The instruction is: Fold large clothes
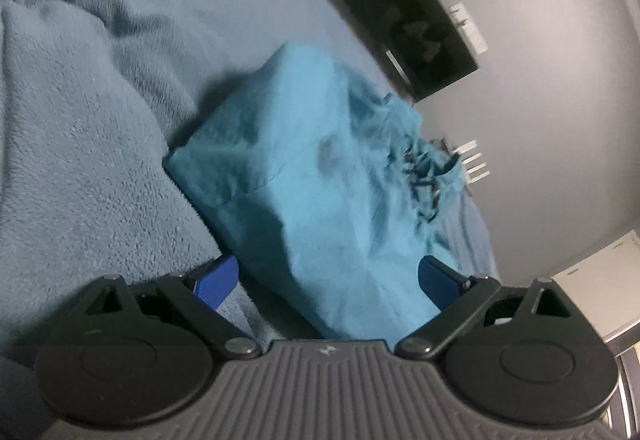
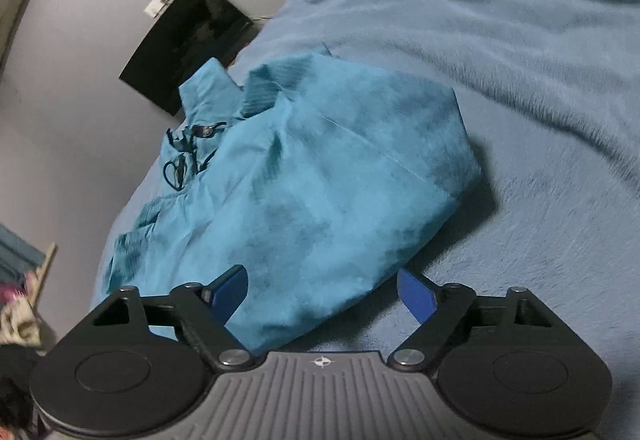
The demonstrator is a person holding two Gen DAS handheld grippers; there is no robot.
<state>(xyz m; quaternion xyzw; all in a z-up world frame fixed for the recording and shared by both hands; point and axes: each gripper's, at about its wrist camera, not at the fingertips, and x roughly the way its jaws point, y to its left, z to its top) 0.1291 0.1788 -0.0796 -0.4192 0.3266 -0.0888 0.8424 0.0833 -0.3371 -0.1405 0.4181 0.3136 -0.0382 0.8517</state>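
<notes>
teal garment (image 2: 304, 176) (bundled) on blue blanket (image 2: 520, 80), between both spread tools

A teal garment (image 2: 304, 180) is seen folded into a rumpled bundle on a pale-blue fleece blanket (image 2: 520, 80). Its black cords (image 2: 184, 156) are gathered at nine o'clock.

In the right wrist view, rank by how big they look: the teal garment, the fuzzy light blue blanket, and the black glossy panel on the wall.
1. Fuzzy light blue blanket, it fills most of the frame.
2. Crumpled teal garment.
3. Black glossy panel, smallest, though it is farthest from the camera, so its true size is unsure.
</notes>
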